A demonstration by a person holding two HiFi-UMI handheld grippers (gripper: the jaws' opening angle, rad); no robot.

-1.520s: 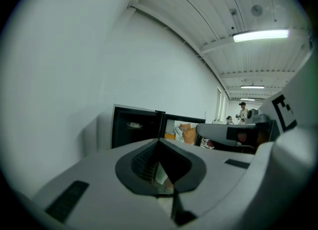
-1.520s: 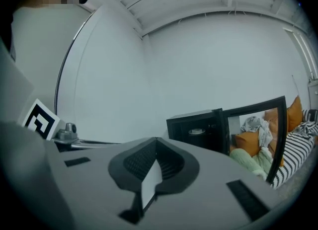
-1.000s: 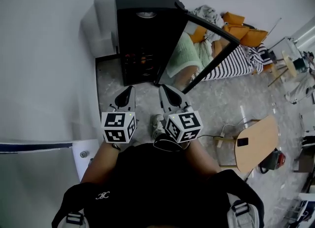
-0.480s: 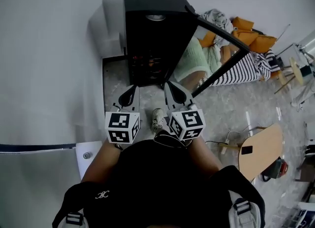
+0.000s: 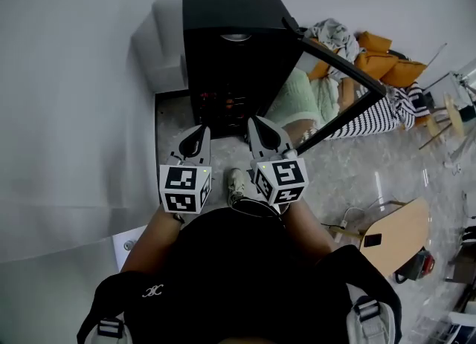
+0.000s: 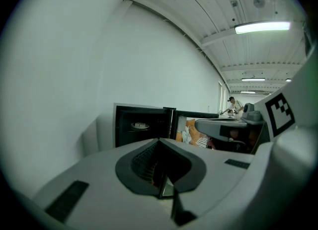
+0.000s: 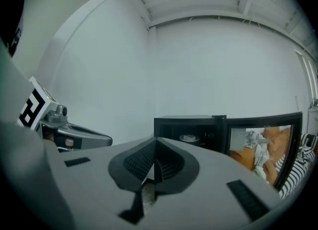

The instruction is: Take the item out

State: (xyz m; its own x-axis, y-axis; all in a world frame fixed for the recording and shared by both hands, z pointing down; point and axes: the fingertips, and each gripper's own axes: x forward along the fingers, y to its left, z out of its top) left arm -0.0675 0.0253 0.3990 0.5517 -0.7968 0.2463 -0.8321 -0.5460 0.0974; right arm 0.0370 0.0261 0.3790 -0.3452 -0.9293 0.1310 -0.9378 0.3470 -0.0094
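Jaws of both grippers are clenched with nothing between them: left gripper (image 5: pixel 199 133), right gripper (image 5: pixel 256 122). Count: two grippers, one black cabinet (image 5: pixel 227 4), one open door (image 5: pixel 327 93). Small reddish items (image 5: pixel 223 100) lie on a shelf inside the cabinet; their number and long axis cannot be determined. Compared with the earlier frame, both grippers are nearer the cabinet opening.

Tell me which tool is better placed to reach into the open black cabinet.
Left, narrowly: the left tool points almost straight into the cabinet; the right tool sits nearer the open door. Both are shut.
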